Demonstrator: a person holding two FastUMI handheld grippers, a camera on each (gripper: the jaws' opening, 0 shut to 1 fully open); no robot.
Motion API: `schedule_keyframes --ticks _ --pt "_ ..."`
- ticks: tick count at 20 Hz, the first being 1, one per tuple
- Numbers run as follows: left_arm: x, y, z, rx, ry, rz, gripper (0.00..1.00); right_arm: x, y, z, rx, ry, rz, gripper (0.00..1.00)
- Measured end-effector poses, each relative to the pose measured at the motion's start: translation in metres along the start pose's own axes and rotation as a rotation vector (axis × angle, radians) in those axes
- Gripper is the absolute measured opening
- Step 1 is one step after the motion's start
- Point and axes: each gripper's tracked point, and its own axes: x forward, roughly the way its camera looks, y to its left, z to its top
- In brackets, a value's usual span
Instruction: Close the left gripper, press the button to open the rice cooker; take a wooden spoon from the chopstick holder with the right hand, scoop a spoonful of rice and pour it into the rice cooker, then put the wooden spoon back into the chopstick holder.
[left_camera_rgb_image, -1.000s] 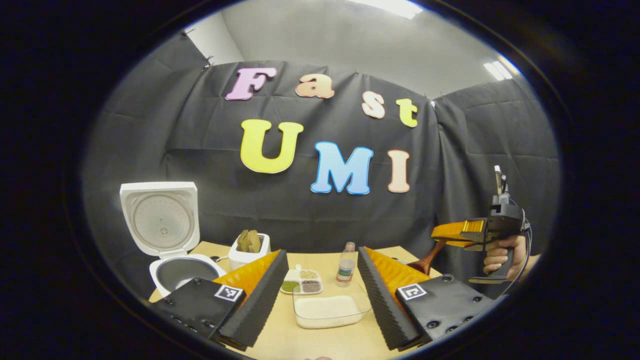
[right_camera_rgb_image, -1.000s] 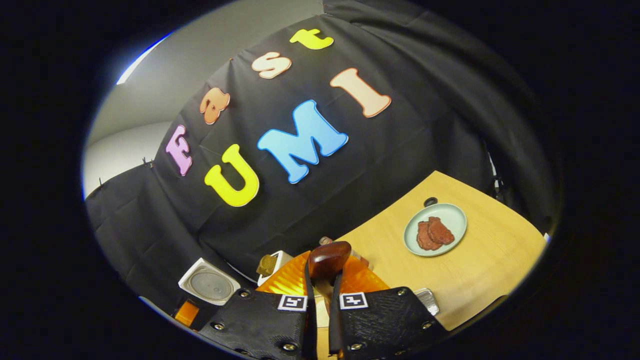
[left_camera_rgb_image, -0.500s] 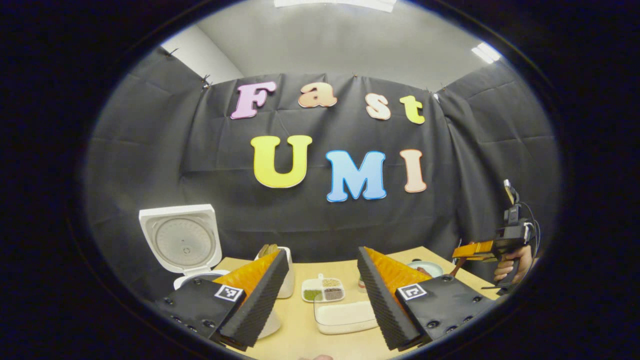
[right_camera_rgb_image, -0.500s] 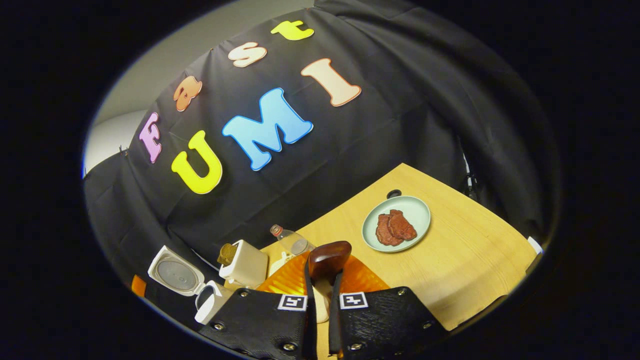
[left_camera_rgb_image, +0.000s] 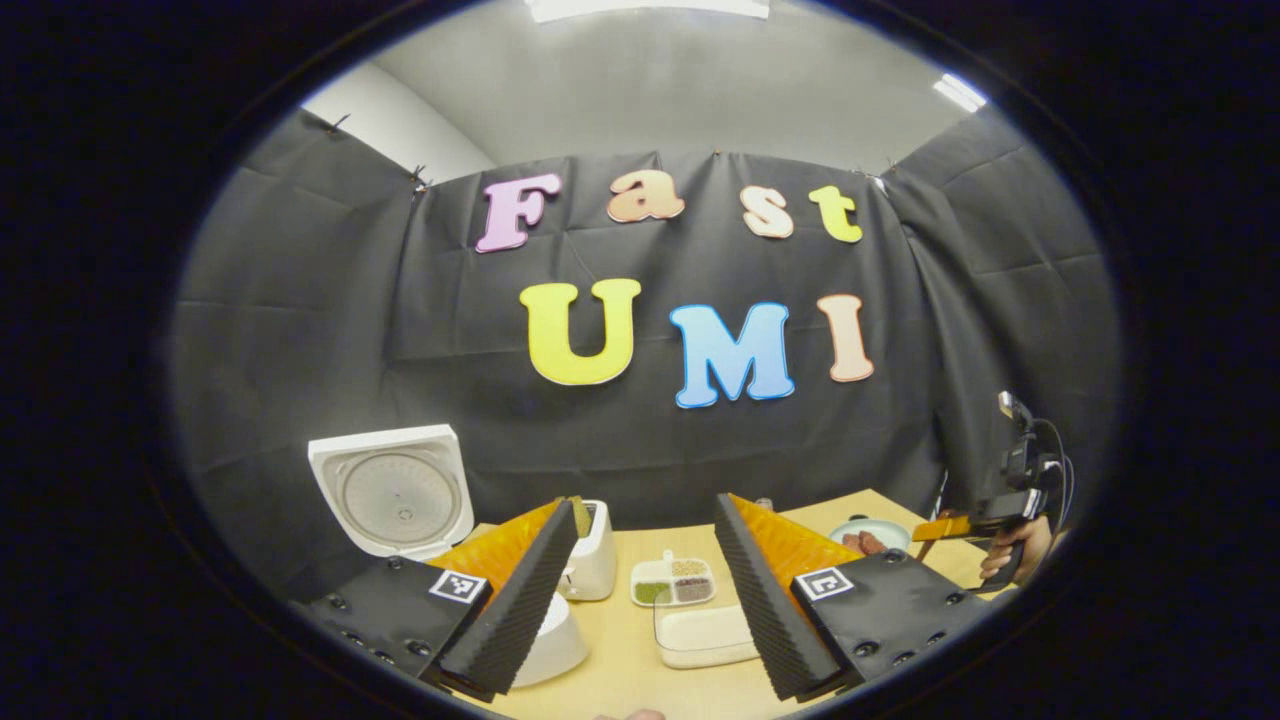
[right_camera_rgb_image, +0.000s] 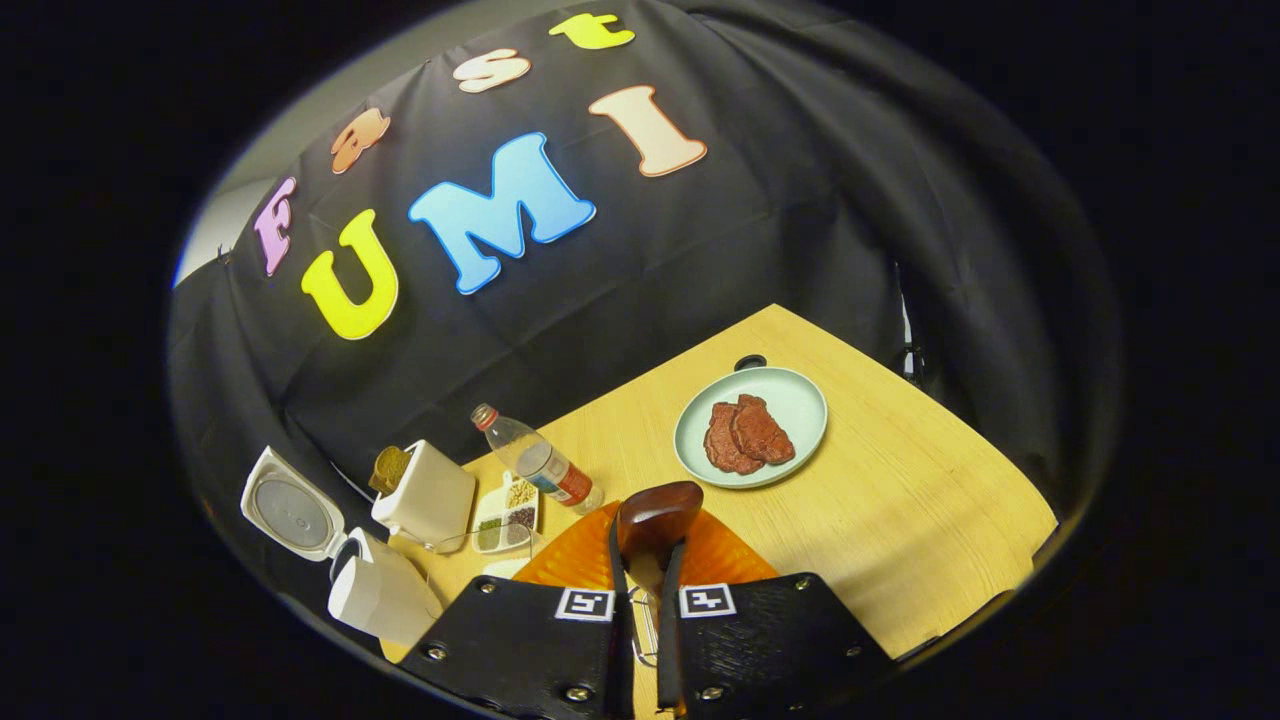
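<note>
Your right gripper (right_camera_rgb_image: 640, 560) has its jaws clenched on the wooden spoon (right_camera_rgb_image: 655, 520), bowl end poking out past the tips, held above the bench (right_camera_rgb_image: 920, 510). Your left gripper (left_camera_rgb_image: 640, 590) hangs with jaws released, gripping nothing. Rice cooker (right_camera_rgb_image: 375, 595) sits at the bench's left end, lid (left_camera_rgb_image: 392, 492) up. Just beside it stands the white chopstick holder (right_camera_rgb_image: 430, 495), then the small divided dish of grains (right_camera_rgb_image: 505, 515) and a plastic bottle (right_camera_rgb_image: 535, 465) lying tilted. Clear tub of rice (left_camera_rgb_image: 705, 635) sits in front of the grain dish, between your left jaws in the left gripper view. Plate with red meat slices (right_camera_rgb_image: 750, 425) lies well apart to the right. Your right hand (left_camera_rgb_image: 1015, 550) shows at the far right in the left gripper view.
</note>
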Motion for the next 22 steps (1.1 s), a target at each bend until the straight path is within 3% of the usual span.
schedule_keyframes --ticks 9,13,14,15,18,22 --pt "-0.01 -0.004 -0.006 0.007 0.013 0.015 0.96 0.022 -0.019 -0.028 0.026 -0.036 -0.043 0.1" --pt "-0.002 -0.019 -0.004 -0.004 0.004 -0.024 0.96 0.01 -0.046 -0.046 -0.106 0.011 -0.078 0.29" --pt "0.002 -0.023 -0.005 -0.005 0.004 -0.035 0.96 0.006 -0.054 -0.044 -0.141 0.016 -0.105 0.41" --pt "0.004 -0.026 -0.004 -0.005 0.0 -0.042 0.96 0.0 -0.063 -0.041 -0.17 0.014 -0.138 0.46" --pt "0.011 -0.039 0.001 -0.012 -0.015 -0.076 0.96 -0.019 -0.071 -0.025 -0.213 -0.035 -0.179 0.98" --pt "0.021 -0.045 0.007 -0.022 -0.03 -0.101 0.96 -0.059 -0.052 0.026 -0.313 -0.209 -0.189 0.97"
